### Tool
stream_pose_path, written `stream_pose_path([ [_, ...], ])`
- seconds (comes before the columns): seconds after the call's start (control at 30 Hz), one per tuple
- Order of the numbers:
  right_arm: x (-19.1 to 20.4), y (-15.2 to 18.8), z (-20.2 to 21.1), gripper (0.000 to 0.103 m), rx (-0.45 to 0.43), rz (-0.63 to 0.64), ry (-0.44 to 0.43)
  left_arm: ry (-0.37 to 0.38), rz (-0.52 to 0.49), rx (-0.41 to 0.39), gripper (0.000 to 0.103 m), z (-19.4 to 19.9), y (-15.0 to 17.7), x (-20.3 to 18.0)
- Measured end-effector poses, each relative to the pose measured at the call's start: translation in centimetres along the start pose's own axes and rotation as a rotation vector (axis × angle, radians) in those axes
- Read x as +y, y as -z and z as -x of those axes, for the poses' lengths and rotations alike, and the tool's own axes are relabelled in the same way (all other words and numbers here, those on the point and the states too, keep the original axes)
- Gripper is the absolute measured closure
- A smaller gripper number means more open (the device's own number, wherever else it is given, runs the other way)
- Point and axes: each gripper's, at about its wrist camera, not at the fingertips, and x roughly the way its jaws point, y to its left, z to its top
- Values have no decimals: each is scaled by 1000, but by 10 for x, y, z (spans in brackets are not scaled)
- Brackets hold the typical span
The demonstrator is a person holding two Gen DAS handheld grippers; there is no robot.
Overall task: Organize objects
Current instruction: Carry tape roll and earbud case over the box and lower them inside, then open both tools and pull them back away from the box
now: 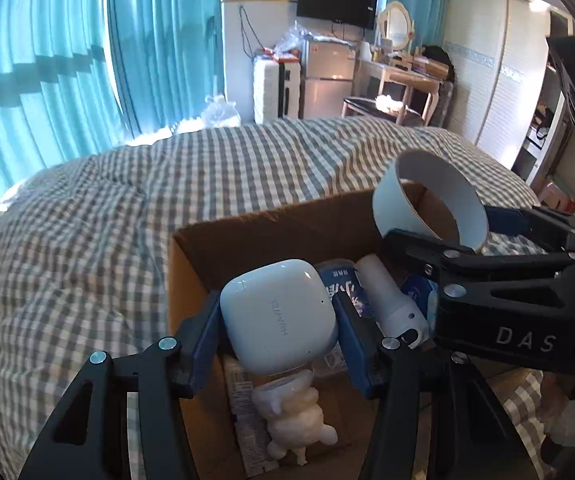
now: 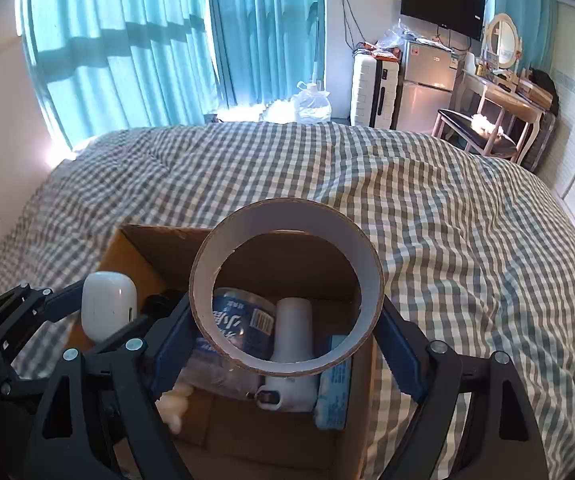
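Over the open brown cardboard box (image 1: 271, 232) that sits on the grey-and-white checked bedspread (image 1: 87, 240), both grippers hang with something in their grasp. The left gripper (image 1: 277, 334) has its blue-padded fingers (image 1: 203, 344) pressed against the two sides of a glossy white rounded earbud case (image 1: 277, 316), which is held just above the near part of the box. The same case shows at the left of the right wrist view (image 2: 107, 306), upright between those fingers.

The right gripper (image 2: 287, 334) clamps a wide cardboard tape ring with a pale inner face (image 2: 287, 292), its fingers (image 2: 171, 344) squeezed on the ring's outer wall from either side. From the left wrist view the ring (image 1: 431, 204) is held tilted over the far right corner of the box, raised above the things inside.

Down in the box lie a clear plastic water bottle with a blue label (image 2: 239, 320), a white cylindrical handheld device with a dark button end (image 2: 291, 360) just beside it, and a light blue packet (image 2: 333, 384) against the right wall. A small cream-coloured figurine (image 1: 295, 416) lies on the box floor beneath the earbud case.

Beyond the bed hang turquoise curtains (image 2: 127, 40); a white ribbed suitcase (image 2: 367, 92) and a small silver fridge (image 2: 427, 88) stand against the far wall.
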Motion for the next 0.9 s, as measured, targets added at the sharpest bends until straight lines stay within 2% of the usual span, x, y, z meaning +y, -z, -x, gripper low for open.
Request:
stream_pose_path([
  [0.13, 2, -1, -12, 19, 6, 21, 2, 20, 11, 72, 47, -15, 7, 3],
  [0.33, 10, 8, -20, 19, 20, 52, 15, 24, 11, 70, 45, -18, 15, 3],
  [0.4, 11, 9, -16, 16, 27, 44, 15, 37, 11, 63, 35, -16, 17, 2],
  [0.43, 10, 8, -12, 14, 22, 36, 9, 38, 13, 62, 22, -14, 19, 2],
  [0.47, 10, 8, -7, 14, 13, 29, 6, 39, 24, 62, 19, -11, 20, 3],
  [0.53, 8, 7, 4, 9, -5, 12, 1, 62, 42, 67, 18, -4, 19, 4],
  [0.6, 3, 6, 17, 9, -25, -9, 12, 82, 67, 72, 18, 3, 16, 8],
  [0.73, -7, 8, 42, 8, -47, -56, 6, 65, 77, 63, 18, 23, 13, 8],
  [0.9, -13, 9, 87, 8, -96, -86, 18, 21, 57, -20, 17, 71, 3, 4],
])
